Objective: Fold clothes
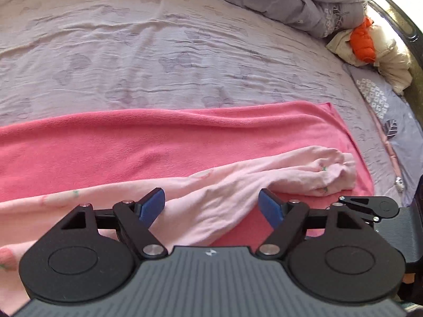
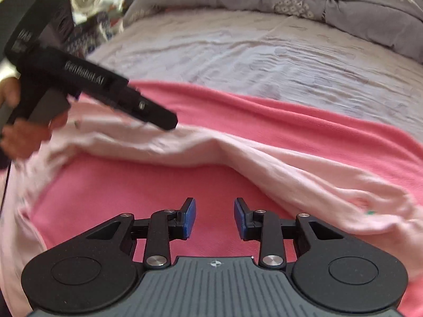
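Bedding scene from two wrist cameras. Left gripper [image 1: 211, 206] hovers with its blue pads [image 1: 152, 206] spread wide, astride a rumpled band of the pale pink garment [image 1: 264, 177]; neither pad presses the cloth. Right gripper [image 2: 214, 218] holds its jaws partly apart over bare coral-pink cloth [image 2: 119, 185], nothing between them. That coral-pink cloth lies flat across the near part of the bed sheet [image 1: 158, 52], its far corner toward the right edge of the bed. The pale pink garment lies on top of it as a long, twisted ridge, bunched into a loose wad at one end near the coral cloth's right edge. In the right wrist view, a person's hand [image 2: 23, 134] grips the handle of the left gripper above the garment. A grey quilt [image 1: 290, 0] is heaped along the far edge of the bed, and an orange-and-cream jacket [image 1: 370, 50] sits at the far right corner.
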A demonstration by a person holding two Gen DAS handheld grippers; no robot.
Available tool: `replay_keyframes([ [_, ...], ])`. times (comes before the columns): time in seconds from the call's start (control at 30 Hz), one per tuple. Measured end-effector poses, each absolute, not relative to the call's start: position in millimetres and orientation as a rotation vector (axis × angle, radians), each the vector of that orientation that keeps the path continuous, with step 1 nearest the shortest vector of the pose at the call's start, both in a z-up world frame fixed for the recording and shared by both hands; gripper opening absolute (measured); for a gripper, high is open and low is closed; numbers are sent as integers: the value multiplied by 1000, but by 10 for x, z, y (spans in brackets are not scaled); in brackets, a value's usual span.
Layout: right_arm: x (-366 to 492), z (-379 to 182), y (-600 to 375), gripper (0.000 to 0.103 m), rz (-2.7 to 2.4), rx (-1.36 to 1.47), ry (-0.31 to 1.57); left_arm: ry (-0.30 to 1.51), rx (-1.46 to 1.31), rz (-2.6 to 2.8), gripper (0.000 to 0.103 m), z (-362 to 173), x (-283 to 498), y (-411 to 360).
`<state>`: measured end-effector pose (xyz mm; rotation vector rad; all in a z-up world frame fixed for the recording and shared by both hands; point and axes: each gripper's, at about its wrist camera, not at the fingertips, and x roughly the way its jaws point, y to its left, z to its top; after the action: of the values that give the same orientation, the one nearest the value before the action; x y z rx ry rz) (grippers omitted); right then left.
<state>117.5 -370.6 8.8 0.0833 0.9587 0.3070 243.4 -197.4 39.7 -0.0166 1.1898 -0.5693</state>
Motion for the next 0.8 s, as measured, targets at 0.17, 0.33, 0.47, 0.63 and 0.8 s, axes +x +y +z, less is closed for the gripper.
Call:
replay_keyframes([
  [0.17, 1154, 158, -2880, 53, 332, -58, 882, 1258, 142, -420, 80, 333, 2293, -1464],
  [0.33, 1203, 119, -2491, 73, 331, -371, 735, 1360, 257, -397, 83, 128, 2081, -1102],
  [0.47, 1423, -142, -2369, 12, 365, -527, 807, 1341, 199, -455, 84, 250, 2015, -1012],
  [0.63, 1393, -31, -2402, 9, 447, -588, 841, 1272, -50, -533, 84, 480, 2196, -815],
  [0.8, 1126, 55, -2386, 8, 571, -671, 892, 1198, -38, -567, 84, 552, 2552, -974],
])
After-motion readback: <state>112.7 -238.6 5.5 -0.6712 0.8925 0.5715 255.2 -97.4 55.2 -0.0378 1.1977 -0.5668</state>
